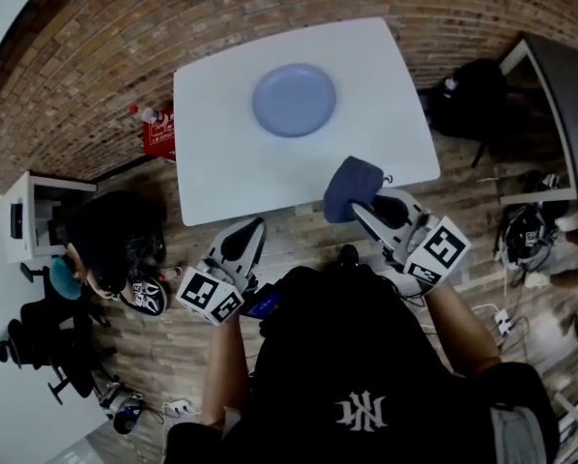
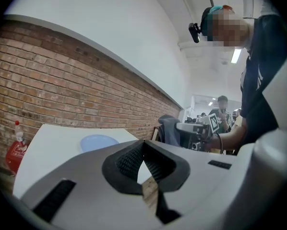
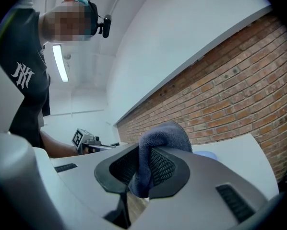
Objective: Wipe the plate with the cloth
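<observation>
Your right tongs (image 1: pixel 364 211) pinch cloth (image 1: pixel 350 184) at tabletop (image 1: pixel 221 162) edge, well short of plate (image 1: pixel 294 100). Your left tongs (image 1: pixel 253 228) pressed together, empty, also short of plate. Risk: nothing steadies plate, so your wipe may skid it. Bunched cloth may slip free.

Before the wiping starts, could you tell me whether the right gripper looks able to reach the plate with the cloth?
Probably yes. The right gripper is shut on the cloth at the near edge of the table. The plate lies alone on the top beyond it, with nothing between them.
</observation>
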A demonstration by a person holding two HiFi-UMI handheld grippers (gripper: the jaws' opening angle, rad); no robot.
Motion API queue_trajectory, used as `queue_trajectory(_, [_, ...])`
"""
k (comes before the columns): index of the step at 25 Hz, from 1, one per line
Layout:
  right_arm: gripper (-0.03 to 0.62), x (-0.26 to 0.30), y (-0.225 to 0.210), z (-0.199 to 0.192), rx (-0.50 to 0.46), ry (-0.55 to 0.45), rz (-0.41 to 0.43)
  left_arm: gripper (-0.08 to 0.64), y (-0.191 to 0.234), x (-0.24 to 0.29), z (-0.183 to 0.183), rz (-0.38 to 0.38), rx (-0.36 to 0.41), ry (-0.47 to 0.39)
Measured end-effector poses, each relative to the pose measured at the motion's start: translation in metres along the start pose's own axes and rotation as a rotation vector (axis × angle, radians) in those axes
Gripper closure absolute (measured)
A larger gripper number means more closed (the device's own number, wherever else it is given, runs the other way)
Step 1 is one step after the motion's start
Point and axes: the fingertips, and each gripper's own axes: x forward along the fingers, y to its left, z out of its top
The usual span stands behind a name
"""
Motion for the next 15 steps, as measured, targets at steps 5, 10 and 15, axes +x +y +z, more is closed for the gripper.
queue_trajectory(5, [0.526,0.007,-0.026,0.005,0.022,-0.001,-0.017,0.56,0.017,0.016,0.014,0.004,0.002,-0.006])
queue_trajectory(10, [0.526,0.019,-0.048,0.014,0.01,-0.001,-0.044,0.56,0.049,0.031,0.02,0.011,-0.001,-0.022])
queue_trajectory(15, [0.526,0.046,-0.072,0.018,0.022,0.031,-0.056,0.56,0.086,0.051,0.034,-0.003,-0.007,-0.028])
